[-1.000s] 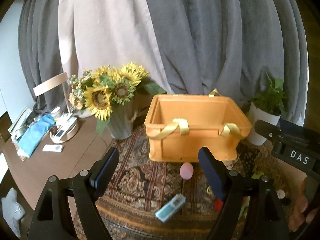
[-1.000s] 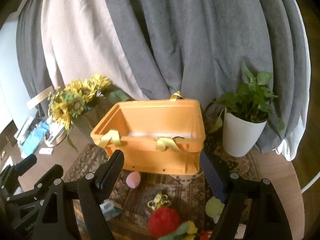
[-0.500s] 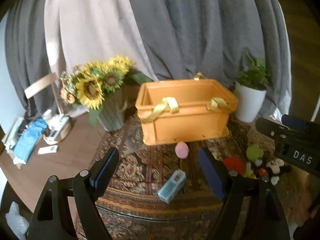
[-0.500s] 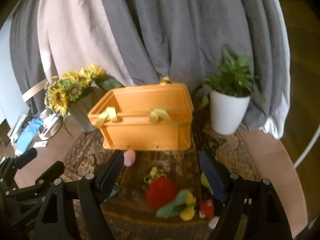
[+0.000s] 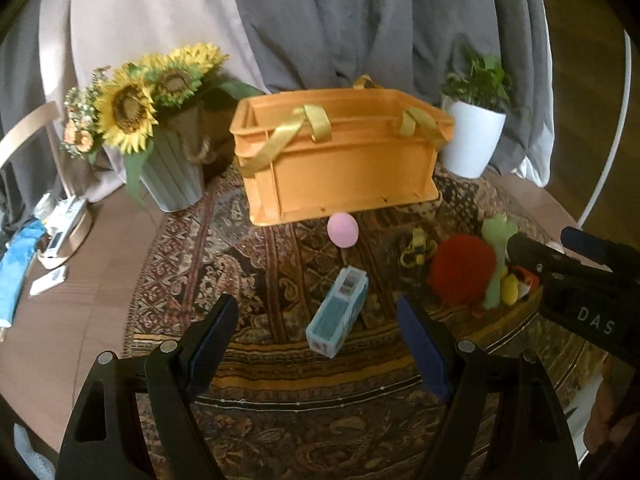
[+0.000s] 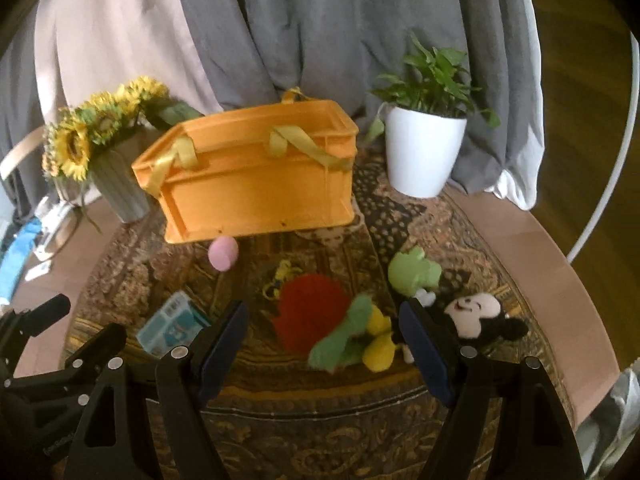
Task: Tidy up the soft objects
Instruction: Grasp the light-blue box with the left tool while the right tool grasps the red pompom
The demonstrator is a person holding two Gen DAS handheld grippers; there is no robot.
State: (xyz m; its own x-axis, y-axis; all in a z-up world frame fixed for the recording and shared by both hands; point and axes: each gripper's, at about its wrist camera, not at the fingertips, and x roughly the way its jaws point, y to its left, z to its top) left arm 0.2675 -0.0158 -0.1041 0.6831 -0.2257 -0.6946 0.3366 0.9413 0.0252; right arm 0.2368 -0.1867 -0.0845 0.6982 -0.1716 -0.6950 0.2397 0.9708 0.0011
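Note:
An orange crate (image 5: 344, 160) with yellow straps stands at the back of a patterned rug (image 5: 256, 264); it also shows in the right wrist view (image 6: 256, 184). In front lie a pink ball (image 5: 342, 230) (image 6: 223, 254), a red plush (image 6: 310, 310) (image 5: 460, 272), a green and yellow plush (image 6: 352, 340), a green frog plush (image 6: 412, 272) and a Mickey plush (image 6: 476, 316). My left gripper (image 5: 318, 346) is open and empty above a light blue box (image 5: 338, 314). My right gripper (image 6: 324, 338) is open and empty over the red and green plushes.
A sunflower vase (image 5: 168, 168) stands left of the crate, a white potted plant (image 6: 424, 152) to its right. A small yellow toy (image 6: 280, 278) lies on the rug. Clutter and a blue cloth (image 5: 16, 264) lie at the table's left edge. Curtains hang behind.
Both grippers have pulled back and tilted down, so the crate looks farther and the plushes on the rug have come into view. Both stay open.

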